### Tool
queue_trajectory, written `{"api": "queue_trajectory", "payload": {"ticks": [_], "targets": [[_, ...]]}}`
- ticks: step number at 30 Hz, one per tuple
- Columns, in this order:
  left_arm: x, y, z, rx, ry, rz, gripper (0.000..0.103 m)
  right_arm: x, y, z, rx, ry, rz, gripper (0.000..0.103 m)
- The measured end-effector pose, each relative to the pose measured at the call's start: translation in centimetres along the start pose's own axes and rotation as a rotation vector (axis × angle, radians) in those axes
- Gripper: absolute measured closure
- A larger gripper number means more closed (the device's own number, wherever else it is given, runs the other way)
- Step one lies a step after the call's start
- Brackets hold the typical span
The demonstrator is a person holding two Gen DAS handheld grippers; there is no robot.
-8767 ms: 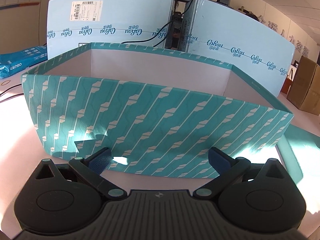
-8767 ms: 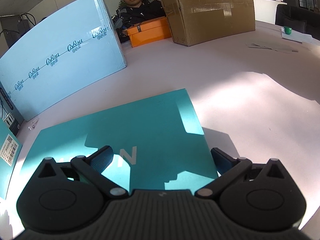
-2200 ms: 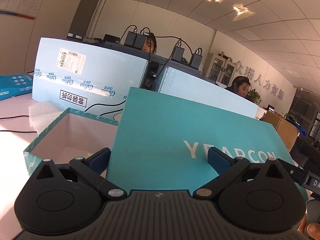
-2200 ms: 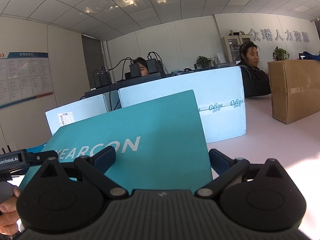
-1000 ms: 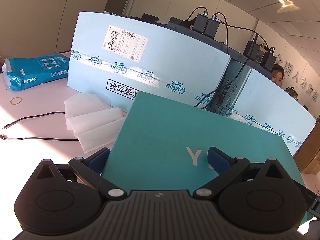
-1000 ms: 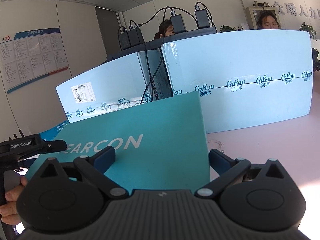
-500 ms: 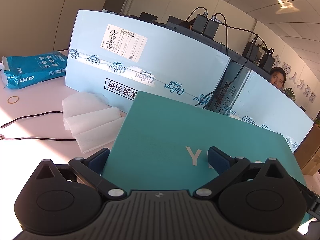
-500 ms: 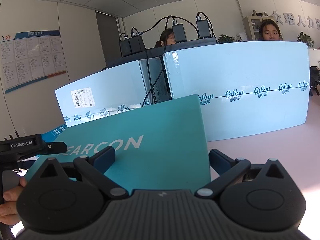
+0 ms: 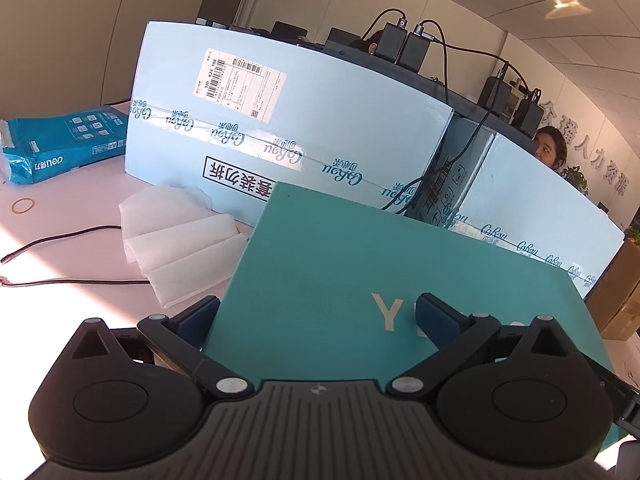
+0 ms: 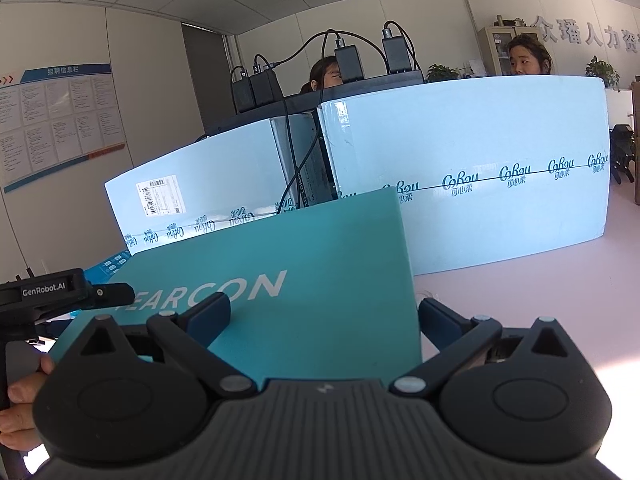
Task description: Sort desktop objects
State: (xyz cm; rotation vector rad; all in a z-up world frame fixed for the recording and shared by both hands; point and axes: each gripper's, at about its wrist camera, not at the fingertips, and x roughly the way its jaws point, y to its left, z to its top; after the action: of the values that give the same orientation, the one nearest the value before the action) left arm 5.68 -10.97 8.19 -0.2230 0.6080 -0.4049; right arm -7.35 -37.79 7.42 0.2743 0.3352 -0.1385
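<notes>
Left claw (image 9: 316, 312): lid (image 9: 360, 272) lies between its fingers, running ahead. Foam sheets (image 9: 176, 240) on the counter (image 9: 60, 248), ahead-left, beside the lid's edge. Cartons (image 9: 280, 120) stand behind. Paper pack (image 9: 60, 144) far left.
Right claw (image 10: 324, 312): lid ahead-left; left claw further left.

Both cameras are riding low just behind their hand-held grippers, looking forward along the fingers and close over the teal lid (image 9: 360, 264). The left wrist view is sitting at the lid's left end, facing the pale blue cartons (image 9: 288, 120) behind the desk (image 9: 60, 240). The right wrist view is sitting at the lid's right end, taking in the left hand-held gripper (image 10: 60, 292) at its left edge. Both are sharing the lid and the cartons.
</notes>
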Motion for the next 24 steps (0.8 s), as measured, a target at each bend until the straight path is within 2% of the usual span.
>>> {"api": "queue_trajectory", "payload": {"ticks": [24], "targets": [[0.78,-0.35,0.27,0.021,0.05,0.028,0.0,0.43,-0.53,-0.52,0.045,0.034,-0.001,0.001]]}}
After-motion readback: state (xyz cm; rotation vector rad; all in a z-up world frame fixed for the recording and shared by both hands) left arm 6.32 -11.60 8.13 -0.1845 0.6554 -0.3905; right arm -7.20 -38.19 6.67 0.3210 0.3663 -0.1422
